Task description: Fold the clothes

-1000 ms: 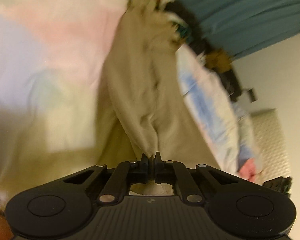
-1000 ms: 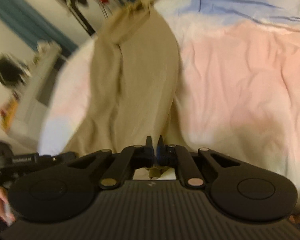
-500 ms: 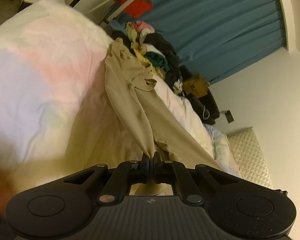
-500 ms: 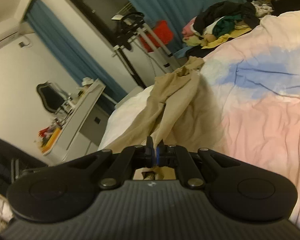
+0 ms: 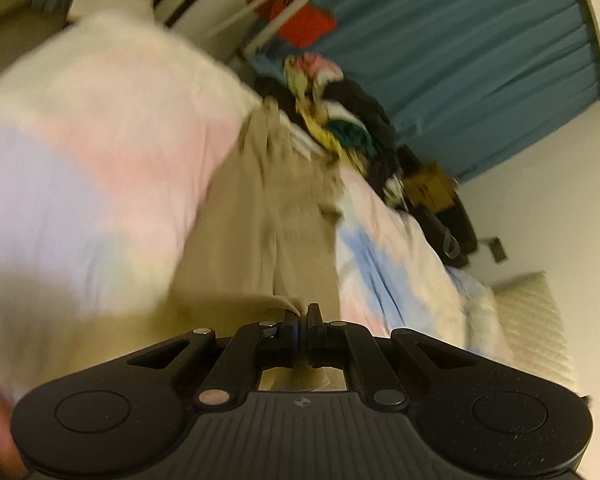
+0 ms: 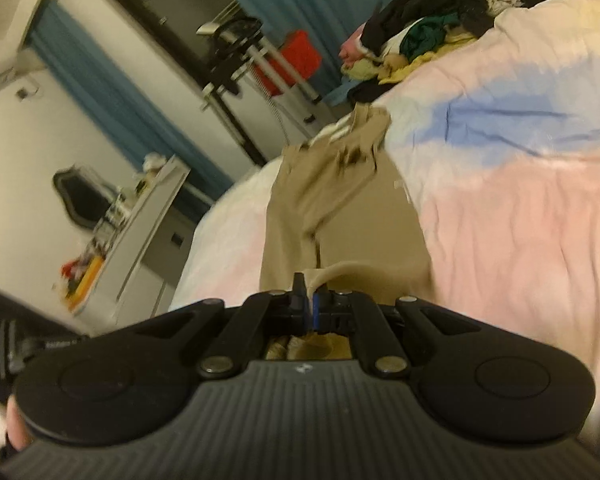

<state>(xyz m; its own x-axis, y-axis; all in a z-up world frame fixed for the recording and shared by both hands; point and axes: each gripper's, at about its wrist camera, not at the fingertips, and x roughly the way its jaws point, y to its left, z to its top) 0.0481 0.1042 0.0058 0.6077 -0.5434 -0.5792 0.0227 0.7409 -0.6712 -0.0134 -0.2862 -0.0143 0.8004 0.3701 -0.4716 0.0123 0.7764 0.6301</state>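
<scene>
The long beige cotton trousers (image 5: 284,216) (image 6: 340,216) lay stretched toward twelve o'clock on the pastel pink-and-blue duvet (image 5: 100,168) (image 6: 520,208), near hem clamped by both the left gripper (image 5: 302,314) and right gripper (image 6: 310,290). Beyond, a heap of mixed clothes (image 5: 340,128) (image 6: 420,40) sat at one o'clock.

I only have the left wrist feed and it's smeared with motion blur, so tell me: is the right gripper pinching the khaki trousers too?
Observer: Yes. The right gripper is shut on an edge of the khaki trousers, which stretch away over the pastel duvet.
Operator: Anything on the right gripper's far side that I can't see?
Observer: A white dresser with clutter on top stands beside the bed.
Operator: And past the trousers?
Observer: The clothes pile sits at the duvet's far end, apart from the trousers.
</scene>
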